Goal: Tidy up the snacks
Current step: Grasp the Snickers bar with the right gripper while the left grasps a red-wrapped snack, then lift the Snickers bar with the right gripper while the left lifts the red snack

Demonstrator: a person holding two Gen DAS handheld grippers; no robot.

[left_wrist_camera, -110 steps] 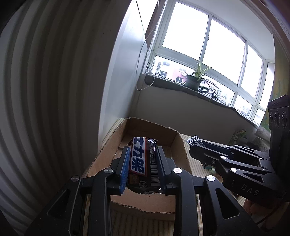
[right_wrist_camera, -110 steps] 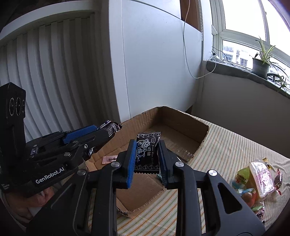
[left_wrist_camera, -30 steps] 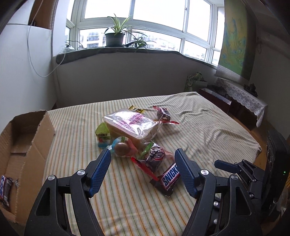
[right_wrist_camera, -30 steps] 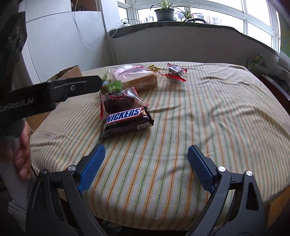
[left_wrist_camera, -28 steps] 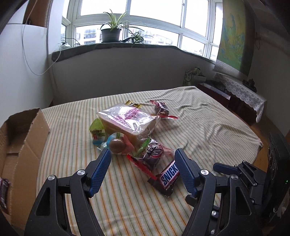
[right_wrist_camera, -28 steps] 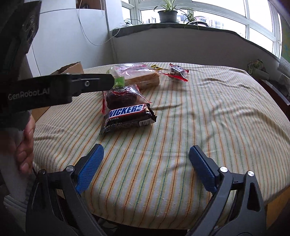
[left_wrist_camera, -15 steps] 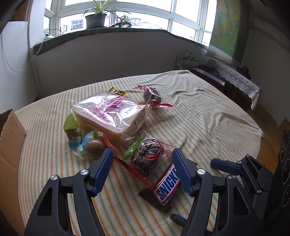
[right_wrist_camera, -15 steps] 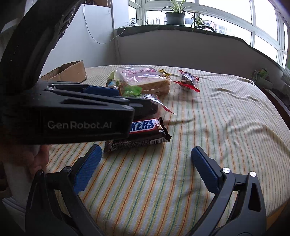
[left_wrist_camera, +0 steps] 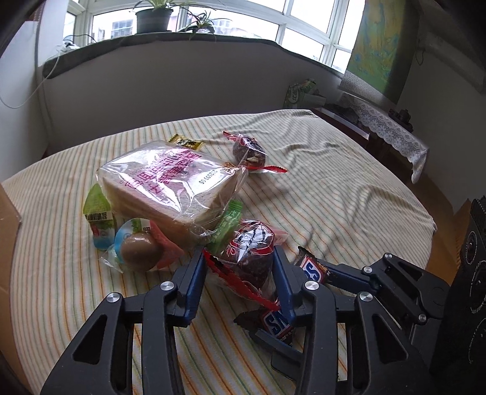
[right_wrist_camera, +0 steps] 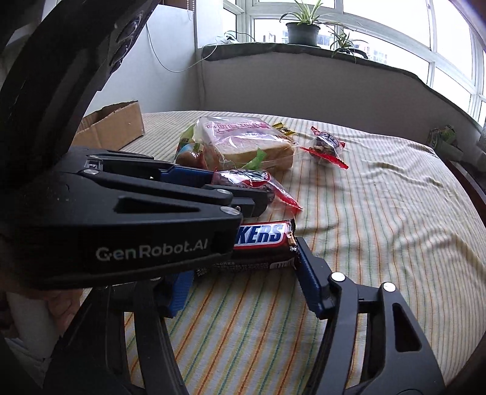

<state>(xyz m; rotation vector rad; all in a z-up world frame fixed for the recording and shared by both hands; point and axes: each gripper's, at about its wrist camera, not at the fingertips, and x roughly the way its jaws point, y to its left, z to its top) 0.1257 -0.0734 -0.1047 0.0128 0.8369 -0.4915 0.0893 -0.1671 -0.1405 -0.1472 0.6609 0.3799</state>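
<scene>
Striped cloth, cream with orange and green lines, covers the worktop, under a wide window with a potted plant on the sill. The left tongs are closing, about a third open, with a red-wrapped dark cake between the pads; whether they press it yet I cannot tell. Just beyond them lies a bagged bread loaf, a wrapped egg to their left. The right tongs are closing too, roughly half open, around a Snickers bar; the right pad touches its end, the left is hidden behind the other tool. Only the right view shows the cardboard box whole, far left of those tongs; only the left view shows the wall map.
</scene>
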